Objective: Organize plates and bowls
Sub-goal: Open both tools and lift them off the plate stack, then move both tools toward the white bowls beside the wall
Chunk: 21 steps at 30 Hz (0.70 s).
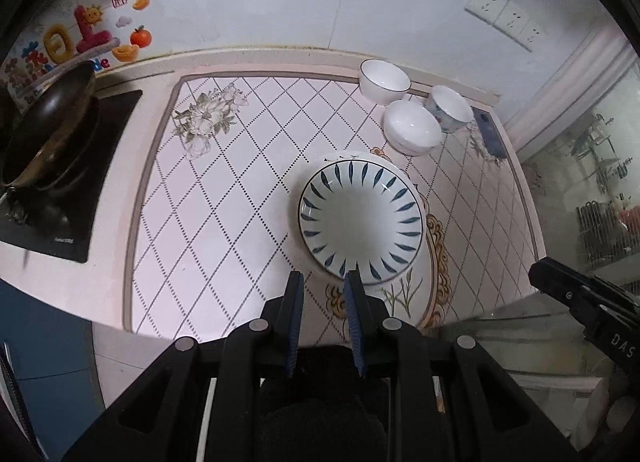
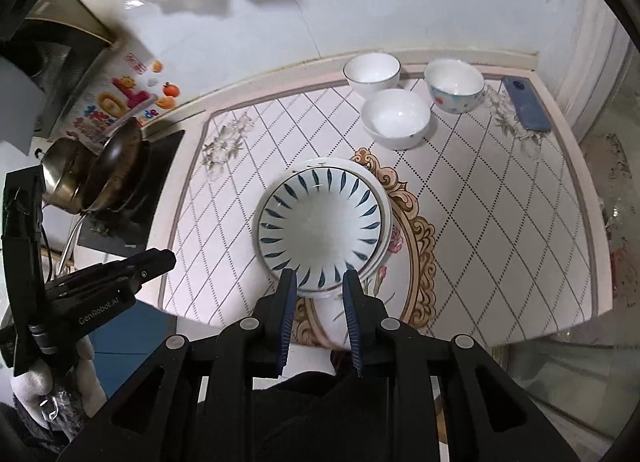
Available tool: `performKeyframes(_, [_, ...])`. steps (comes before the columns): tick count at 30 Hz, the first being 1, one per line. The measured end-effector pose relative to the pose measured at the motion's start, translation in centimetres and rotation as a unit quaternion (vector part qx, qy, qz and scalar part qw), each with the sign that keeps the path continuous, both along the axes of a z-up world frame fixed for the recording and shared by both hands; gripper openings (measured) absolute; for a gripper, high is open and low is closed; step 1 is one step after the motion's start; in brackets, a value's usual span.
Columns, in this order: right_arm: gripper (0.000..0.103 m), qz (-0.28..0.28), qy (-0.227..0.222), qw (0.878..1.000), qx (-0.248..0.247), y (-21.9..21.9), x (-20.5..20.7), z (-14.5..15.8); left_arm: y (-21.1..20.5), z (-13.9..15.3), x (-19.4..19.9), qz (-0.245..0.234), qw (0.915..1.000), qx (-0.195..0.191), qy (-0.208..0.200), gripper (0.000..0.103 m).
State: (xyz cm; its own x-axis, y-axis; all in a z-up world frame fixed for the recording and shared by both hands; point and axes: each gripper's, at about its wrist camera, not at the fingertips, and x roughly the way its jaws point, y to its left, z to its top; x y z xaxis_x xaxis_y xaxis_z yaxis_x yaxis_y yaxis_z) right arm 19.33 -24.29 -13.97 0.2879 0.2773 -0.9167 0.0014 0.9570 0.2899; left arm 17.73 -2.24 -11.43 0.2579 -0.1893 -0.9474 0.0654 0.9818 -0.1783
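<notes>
Three bowls and stacked plates sit on a diamond-patterned mat; both grippers' jaws apart.

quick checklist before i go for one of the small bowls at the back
1. Left gripper open, holding nothing: ok.
2. Right gripper open, holding nothing: ok.
3. Blue-leaf plate stacked on a white plate: ok.
4. Three small bowls upright: gold-rimmed bowl, plain white bowl, floral bowl: ok.
5. Gap between the bowls for a finger: cannot tell.
6. Phone lies right of the bowls, apart from them: ok.
</notes>
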Motion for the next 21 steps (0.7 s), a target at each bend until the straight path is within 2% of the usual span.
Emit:
performKeyframes(7, [0.026,-0.002,-0.016,1.0,0.0,0.7,-4.1,3.6,0.1,2.2,-2.9,-0.005,0.9998,0.003,-0.017,0.019])
performKeyframes(14, [0.027,0.012,0.001,1.0,0.02,0.9,-5.3,3.5,-0.9,3.0,-3.4,-0.005,0.9992,0.013,-0.037,0.021])
performKeyframes(16, [0.04,0.012,0.01,1.0,0.025,0.4,-4.9,3.0,-1.5,2.7,-2.5,-0.003,0.9993,0.014,-0.035,0.03])
performKeyframes(17, [0.049,0.012,0.012,0.999,0.029,0.0,-4.2,2.5,-1.7,2.5,-2.0,-0.002,0.9993,0.01,-0.035,0.03])
performKeyframes(18, [0.053,0.011,0.014,0.999,0.032,-0.4,-3.6,2.2,-2.1,2.3,-1.3,0.0,0.9992,0.01,-0.038,0.03])
performKeyframes(21, [0.054,0.008,0.014,0.999,0.035,-1.8,-1.4,1.2,-3.7,1.1,1.6,0.009,0.9987,0.022,-0.046,0.03])
